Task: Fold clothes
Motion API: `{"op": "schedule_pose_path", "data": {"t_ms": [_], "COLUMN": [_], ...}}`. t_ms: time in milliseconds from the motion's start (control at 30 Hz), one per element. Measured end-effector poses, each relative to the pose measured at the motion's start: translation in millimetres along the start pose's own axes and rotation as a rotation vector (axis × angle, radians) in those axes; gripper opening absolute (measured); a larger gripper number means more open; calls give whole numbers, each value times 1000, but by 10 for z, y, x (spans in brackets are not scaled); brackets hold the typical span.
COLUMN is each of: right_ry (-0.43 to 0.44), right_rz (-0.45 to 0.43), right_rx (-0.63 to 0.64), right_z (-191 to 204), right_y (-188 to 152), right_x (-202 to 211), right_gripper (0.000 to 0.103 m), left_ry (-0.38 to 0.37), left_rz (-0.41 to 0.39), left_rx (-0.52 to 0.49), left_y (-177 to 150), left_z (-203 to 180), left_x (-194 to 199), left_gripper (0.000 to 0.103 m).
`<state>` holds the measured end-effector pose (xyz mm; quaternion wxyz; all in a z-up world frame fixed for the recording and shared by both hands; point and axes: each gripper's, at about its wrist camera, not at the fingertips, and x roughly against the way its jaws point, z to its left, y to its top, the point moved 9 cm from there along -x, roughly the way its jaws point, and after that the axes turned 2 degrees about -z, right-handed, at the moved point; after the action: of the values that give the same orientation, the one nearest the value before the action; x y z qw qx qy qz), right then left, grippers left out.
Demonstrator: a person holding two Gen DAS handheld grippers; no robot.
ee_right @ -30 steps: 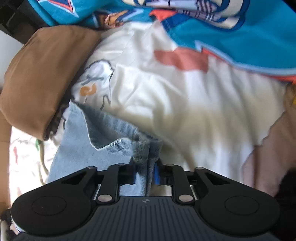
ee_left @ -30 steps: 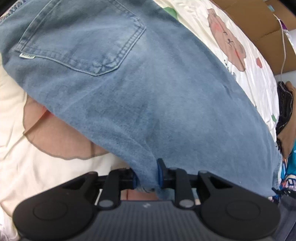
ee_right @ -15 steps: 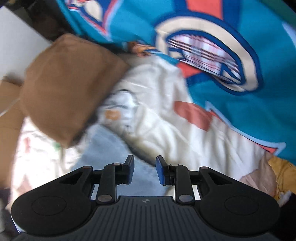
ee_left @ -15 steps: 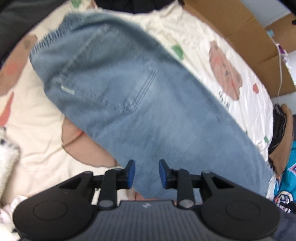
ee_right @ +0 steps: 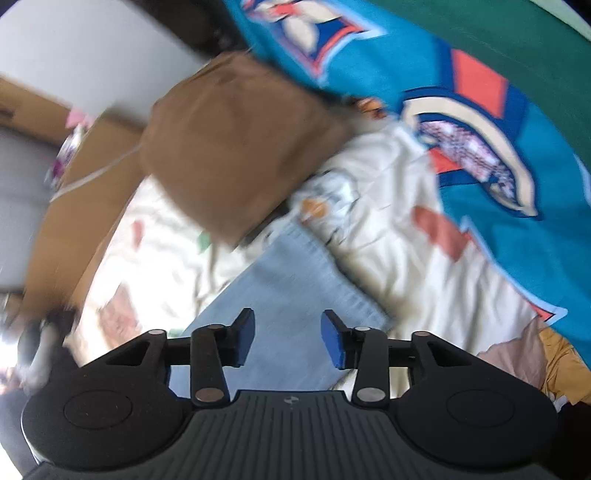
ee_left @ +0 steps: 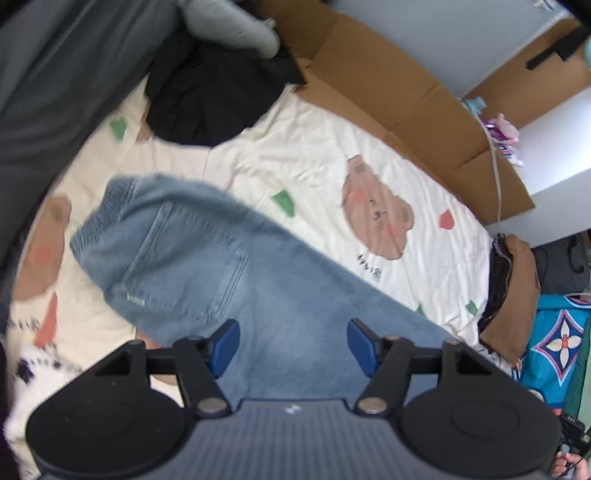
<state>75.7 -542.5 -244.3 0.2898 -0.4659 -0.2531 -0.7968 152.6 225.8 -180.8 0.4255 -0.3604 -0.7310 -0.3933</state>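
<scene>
Both grippers, left [ee_left: 293, 347] and right [ee_right: 288, 338], hang spread and empty above the jeans [ee_left: 229, 266], which lie flat across the bedsheet [ee_left: 317, 177] middle, likely laid out for another fold

One pair of jeans [ee_left: 236, 273] is lying on one printed sheet [ee_left: 317, 173]. Two grippers are showing, the left [ee_left: 293, 345] and the right [ee_right: 288, 338], each spreading two blue pads. One brown folded garment [ee_right: 236, 147] is sitting beside one teal patterned cloth [ee_right: 498, 110]. One black garment [ee_left: 214, 92] and one grey one [ee_left: 225, 26] are lying at the sheet's far end. Two full bear prints are showing on the sheet, one [ee_left: 376, 210] and another [ee_left: 40, 247]. One cardboard sheet [ee_left: 406, 92] is lining the edge.
</scene>
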Motion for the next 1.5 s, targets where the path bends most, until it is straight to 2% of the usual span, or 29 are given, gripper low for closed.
{"op": "schedule_pose_path", "data": {"t_ms": [100,233,300,367,500,567,767,900,1067,1233,1367,1500], "right_ry": [21,95,120,89,71,46,46,61,116,190,190,184], "right_rz": [43,-68,-64,-34,-6,10,21,0,-12,-8,-18,-70], "right_rx": [142,159,205,259,228,257,306,359,428,480,414,378], "right_z": [332,574,640,634,445,352,281,279,285,250,34,-179], "right_y": [14,134,126,143,211,184,175,209,246,187,102,51], "right_x": [79,140,59,-54,-227,-324,-484,-543,-606,-763,-1028,-1203], "right_gripper": [52,56,56,56,56,56,56,56,56,56,56,56], "left_ry": [16,21,22,23,30,27,70,70,91,134,244,349], "left_rz": [-23,-21,-13,-6,-13,-12,24,54,74,87,97,56], "left_rx": [-56,-103,-102,-102,-119,-132,-211,-230,-215,-196,-219,-159], "left_y": [264,605,772,939,1241,1347,1372,1203,921,655,631,705], "left_z": [-249,-573,-724,-876,-1261,-1473,-2037,-2204,-2114,-1857,-1457,-829], "left_x": [131,257,279,303,383,390,114,-283,-920,-1500,-1885,-2085], "left_gripper": [74,75,75,75,75,75,76,76,76,74,63,55]}}
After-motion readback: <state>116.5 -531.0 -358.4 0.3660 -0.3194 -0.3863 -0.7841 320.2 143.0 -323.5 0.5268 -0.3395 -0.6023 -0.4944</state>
